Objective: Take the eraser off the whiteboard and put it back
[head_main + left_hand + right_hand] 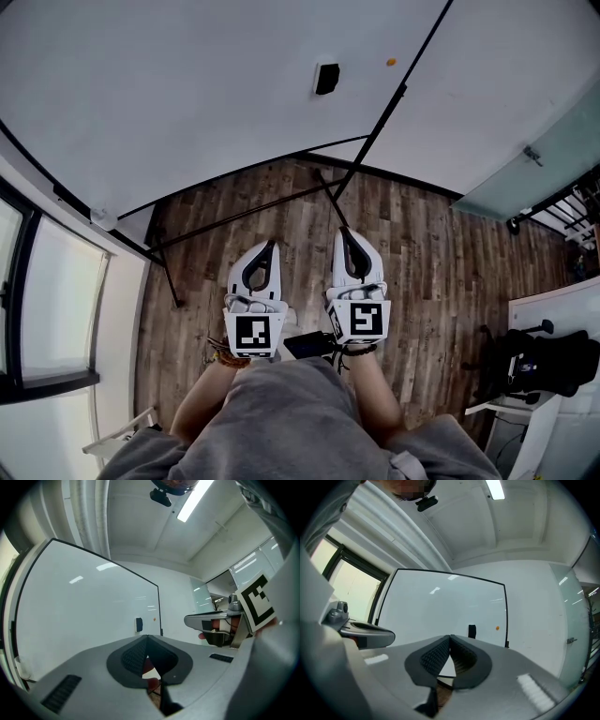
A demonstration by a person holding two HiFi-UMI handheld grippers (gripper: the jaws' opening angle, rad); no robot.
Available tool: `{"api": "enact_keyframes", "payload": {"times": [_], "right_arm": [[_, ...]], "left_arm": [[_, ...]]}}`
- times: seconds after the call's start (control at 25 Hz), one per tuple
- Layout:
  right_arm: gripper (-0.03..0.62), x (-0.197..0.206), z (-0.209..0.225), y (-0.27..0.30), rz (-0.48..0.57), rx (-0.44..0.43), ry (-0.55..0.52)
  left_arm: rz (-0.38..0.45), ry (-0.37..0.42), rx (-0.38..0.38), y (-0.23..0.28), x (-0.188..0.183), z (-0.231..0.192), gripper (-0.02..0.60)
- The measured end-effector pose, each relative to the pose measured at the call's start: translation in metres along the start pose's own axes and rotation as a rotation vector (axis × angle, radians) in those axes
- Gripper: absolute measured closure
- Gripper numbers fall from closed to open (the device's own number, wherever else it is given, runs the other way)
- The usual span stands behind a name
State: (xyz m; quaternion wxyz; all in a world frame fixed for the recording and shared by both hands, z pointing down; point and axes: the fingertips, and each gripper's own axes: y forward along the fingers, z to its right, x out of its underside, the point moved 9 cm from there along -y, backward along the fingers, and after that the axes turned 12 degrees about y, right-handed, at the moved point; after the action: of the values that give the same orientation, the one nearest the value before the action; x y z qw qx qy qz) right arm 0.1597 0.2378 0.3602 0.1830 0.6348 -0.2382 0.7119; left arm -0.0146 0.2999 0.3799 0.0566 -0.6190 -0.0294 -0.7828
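A small black eraser (326, 79) clings to the whiteboard (187, 103), near its right edge, with an orange magnet dot (391, 62) beside it. The left gripper view shows the eraser (138, 625) far ahead, as does the right gripper view, where the eraser (472, 631) sits just right of the jaw tips. My left gripper (265, 247) and right gripper (343, 233) are held side by side in front of my body, pointing at the board and well short of it. Both are shut with their tips touching and nothing between them.
The whiteboard stands on a black frame with legs (171, 272) on a wooden floor (431, 272). A window (47, 309) runs along the left. A glass panel (553, 159) and a white table with a dark bag (544, 361) are at the right.
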Motion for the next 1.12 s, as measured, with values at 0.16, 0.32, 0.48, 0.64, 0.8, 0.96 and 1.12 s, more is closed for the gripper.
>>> {"api": "enact_keyframes", "payload": {"times": [0.16,0.32,0.48,0.64,0.8,0.96,1.12], "right_arm": [[0.583,0.003,0.025,0.022,0.006,-0.002,0.019],[0.583,0.006,0.052,0.044,0.009,-0.010,0.039],[0.583,0.008,0.078,0.066,0.000,-0.024,0.053],[0.583,0.012,0.103,0.081,-0.007,-0.045,0.061],[0.583,0.015,0.123,0.095,-0.016,-0.046,0.067],[0.583,0.019,0.133,0.102,-0.026,-0.037,0.060],[0.583,0.020,0.141,0.112,-0.032,-0.028,0.045]], "left_arm": [[-0.004,0.015,-0.009,0.031,0.002,0.003,0.577],[-0.022,0.018,-0.021,0.061,0.001,0.009,0.577],[-0.037,0.029,-0.040,0.090,0.003,0.014,0.577],[-0.053,0.027,-0.058,0.115,0.002,0.024,0.577],[-0.067,0.020,-0.067,0.136,0.002,0.031,0.577],[-0.070,0.013,-0.063,0.148,0.007,0.032,0.577],[-0.066,0.024,-0.056,0.166,0.012,0.025,0.577]]}}
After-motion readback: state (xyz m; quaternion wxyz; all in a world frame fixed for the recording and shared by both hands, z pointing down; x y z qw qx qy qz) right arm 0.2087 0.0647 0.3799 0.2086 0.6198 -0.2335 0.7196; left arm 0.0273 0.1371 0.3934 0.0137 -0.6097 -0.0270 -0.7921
